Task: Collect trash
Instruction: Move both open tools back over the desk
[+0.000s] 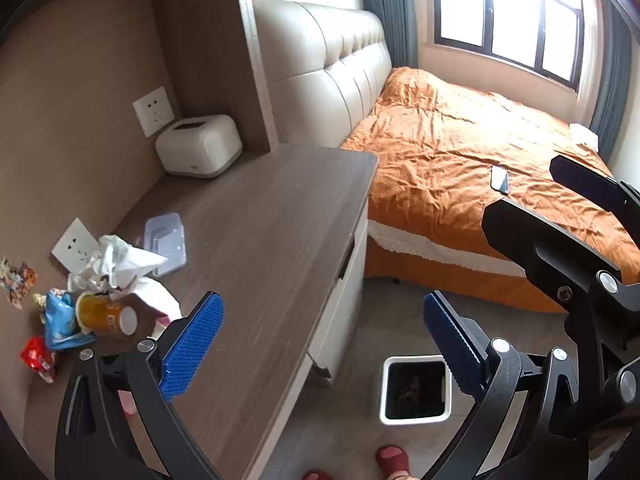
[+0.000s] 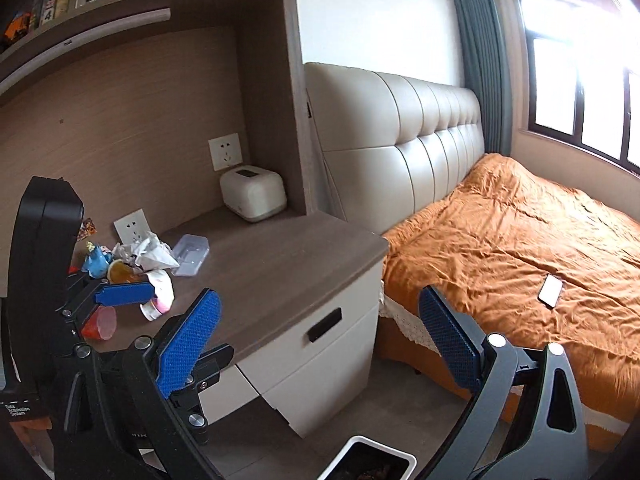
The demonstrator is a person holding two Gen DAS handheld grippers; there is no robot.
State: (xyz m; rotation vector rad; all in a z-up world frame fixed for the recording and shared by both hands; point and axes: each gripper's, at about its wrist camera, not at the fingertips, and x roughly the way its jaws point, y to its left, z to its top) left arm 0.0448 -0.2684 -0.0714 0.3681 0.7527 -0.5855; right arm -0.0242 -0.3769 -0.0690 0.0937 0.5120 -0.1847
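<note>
Both the left gripper (image 1: 323, 344) and right gripper (image 2: 320, 344) are spread wide and empty; the trash pile (image 1: 92, 296) on the desk (image 1: 260, 240) looks light, crumply, so pinch the tipped yellow cup (image 1: 105, 315) mid-body, gently, bin (image 1: 416, 390) below.

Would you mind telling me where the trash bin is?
The trash bin stands on the floor beside the desk, bottom centre of the left wrist view, near the bed.
</note>
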